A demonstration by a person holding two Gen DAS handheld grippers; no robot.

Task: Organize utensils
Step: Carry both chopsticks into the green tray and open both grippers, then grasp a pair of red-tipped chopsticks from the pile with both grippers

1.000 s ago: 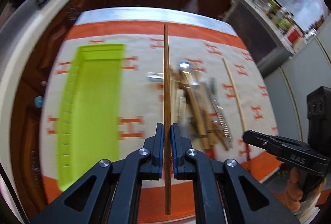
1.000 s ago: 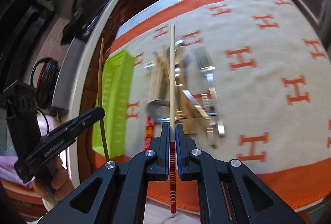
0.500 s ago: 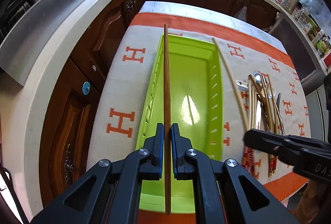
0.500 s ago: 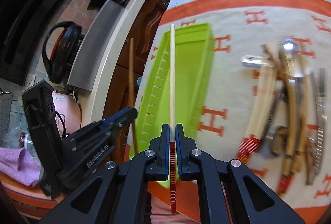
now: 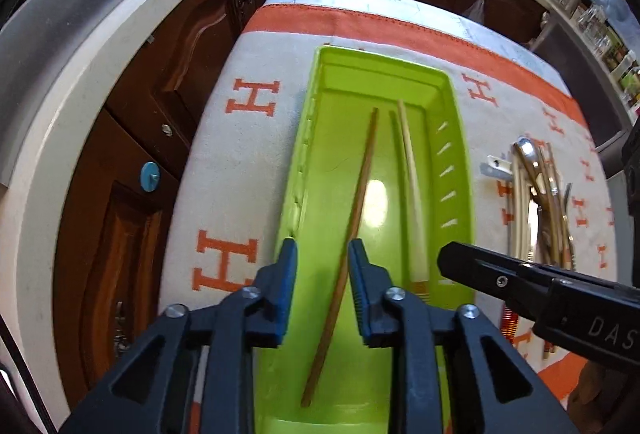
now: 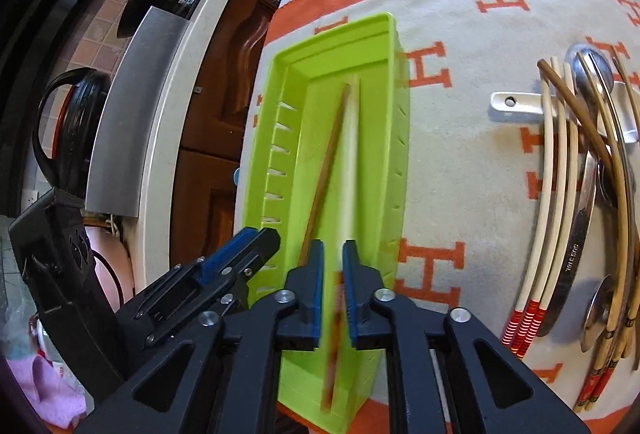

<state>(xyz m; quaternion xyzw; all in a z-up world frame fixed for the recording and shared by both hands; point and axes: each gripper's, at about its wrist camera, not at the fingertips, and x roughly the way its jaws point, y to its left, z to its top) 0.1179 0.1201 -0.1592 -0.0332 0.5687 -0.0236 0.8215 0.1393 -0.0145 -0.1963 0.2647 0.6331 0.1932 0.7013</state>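
Now releasing: left gripper (image 5: 322, 254) spread wide above the green tray (image 5: 460, 137), pinching nothing; right gripper (image 6: 330, 258) parted too, the pale chopstick (image 5: 410, 189) blurred between its jaws, seemingly just let go. Dark brown chopstick (image 5: 358, 209) already lying lengthwise in the tray, close beside the pale one. Best to lift both grippers straight up, clear of the tray walls, without nudging either stick. Counted: two chopsticks in the tray, one tray. Beside it on the orange-lettered cloth (image 6: 460, 33), a pile of utensils (image 6: 580, 193) waiting: roughly seven more chopsticks, several spoons, exact number hard to tell.
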